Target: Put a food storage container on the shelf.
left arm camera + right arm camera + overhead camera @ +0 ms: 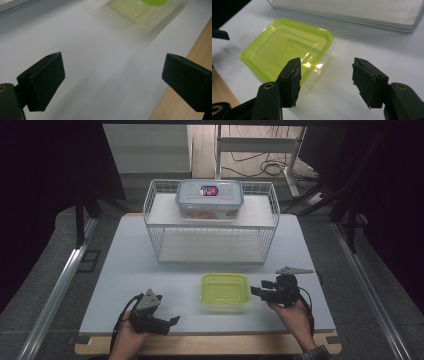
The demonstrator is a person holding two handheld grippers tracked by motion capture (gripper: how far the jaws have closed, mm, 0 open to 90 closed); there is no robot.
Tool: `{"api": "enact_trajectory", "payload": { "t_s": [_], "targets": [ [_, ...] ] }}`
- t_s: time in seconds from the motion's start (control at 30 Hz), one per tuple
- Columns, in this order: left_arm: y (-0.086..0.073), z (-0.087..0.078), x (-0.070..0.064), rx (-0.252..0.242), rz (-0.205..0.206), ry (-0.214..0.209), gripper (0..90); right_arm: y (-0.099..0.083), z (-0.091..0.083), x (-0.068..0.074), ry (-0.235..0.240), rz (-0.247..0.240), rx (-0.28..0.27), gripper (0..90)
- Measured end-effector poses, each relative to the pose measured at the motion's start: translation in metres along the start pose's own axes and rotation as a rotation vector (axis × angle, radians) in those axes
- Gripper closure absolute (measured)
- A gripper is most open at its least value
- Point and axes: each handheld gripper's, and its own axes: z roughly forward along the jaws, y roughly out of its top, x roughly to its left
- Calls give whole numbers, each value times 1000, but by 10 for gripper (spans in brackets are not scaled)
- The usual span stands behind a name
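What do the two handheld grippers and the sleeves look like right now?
Both the left gripper and right gripper are black, each topped by a grey three-cornered plate and trailing a black cable. Their blocky jaw pads look scuffed. A checked cuff shows at the right wrist.

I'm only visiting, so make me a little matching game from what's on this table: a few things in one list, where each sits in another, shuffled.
Things:
1. clear lidded box
2. green container
3. left gripper
4. right gripper

Places:
A. near the table's front edge, left of the green container
B. on the wire rack's top shelf
C. just right of the green container
D. on the white tabletop in front of the rack

Pairs: 1-B, 2-D, 3-A, 4-C
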Motion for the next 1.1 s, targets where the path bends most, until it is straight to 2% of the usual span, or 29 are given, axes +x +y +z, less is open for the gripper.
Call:
{"api": "enact_trajectory", "payload": {
  "t_s": [0.17,0.53,0.8,0.9,1.03,1.1],
  "targets": [
    [0,1,0,2,1,0,46,2,7,2,21,36,-1,433],
    [0,3,-1,10,5,-4,47,5,23,1,42,64,26,459],
    [0,3,-1,11,7,-4,47,6,33,0,60,103,46,534],
    [0,3,-1,11,7,-4,47,6,35,0,52,111,59,557],
    [0,2,-1,11,6,-4,47,5,38,-3,67,144,82,579],
    [0,2,-1,12,7,-4,47,4,41,-5,87,176,103,583]
  ]
}}
